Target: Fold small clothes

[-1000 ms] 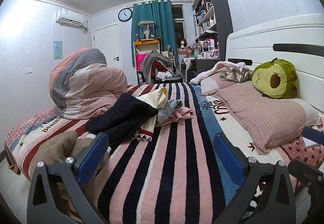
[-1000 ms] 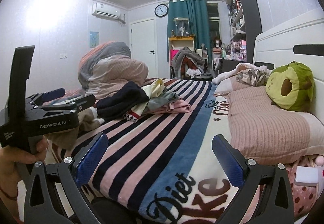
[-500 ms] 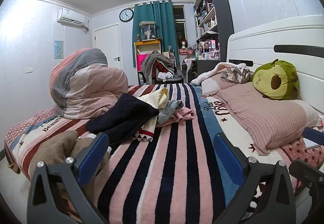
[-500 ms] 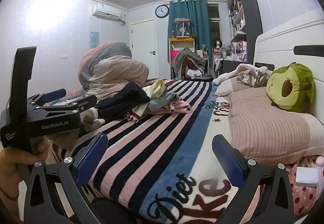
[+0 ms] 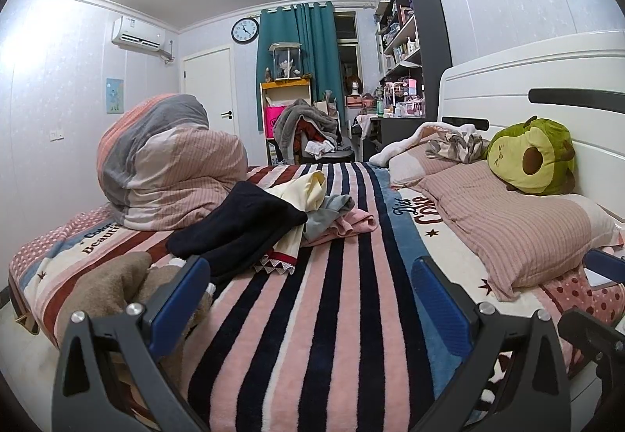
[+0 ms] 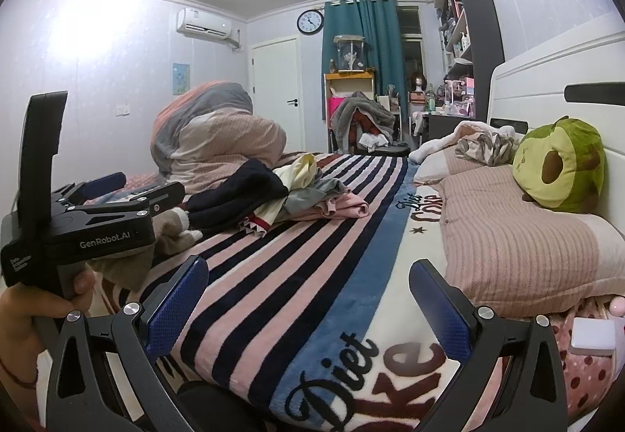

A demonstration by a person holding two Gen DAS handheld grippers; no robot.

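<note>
A heap of small clothes lies mid-bed on the striped blanket (image 5: 336, 315): a navy garment (image 5: 242, 229) on top, a cream piece (image 5: 308, 190), a grey piece (image 5: 332, 209) and a pink piece (image 5: 351, 225). From the right wrist the same navy garment (image 6: 238, 193) and pink piece (image 6: 340, 205) show. My left gripper (image 5: 308, 295) is open over the blanket's near end, short of the heap, empty. My right gripper (image 6: 308, 295) is open and empty too, over the blanket (image 6: 297, 268). The left gripper's body (image 6: 90, 229) shows at left, held by a hand (image 6: 35, 311).
A brown plush (image 5: 105, 287) lies by the left finger. A bundled duvet (image 5: 168, 166) sits behind the heap. Pink pillows (image 5: 515, 229) and an avocado plush (image 5: 535, 154) line the white headboard (image 5: 547, 80) on the right. A cluttered chair (image 5: 308, 131) and shelves (image 5: 406, 41) stand beyond the bed.
Both cameras have drifted slightly, the scene shifting a little. The clothes have not moved and both grippers stay open.
</note>
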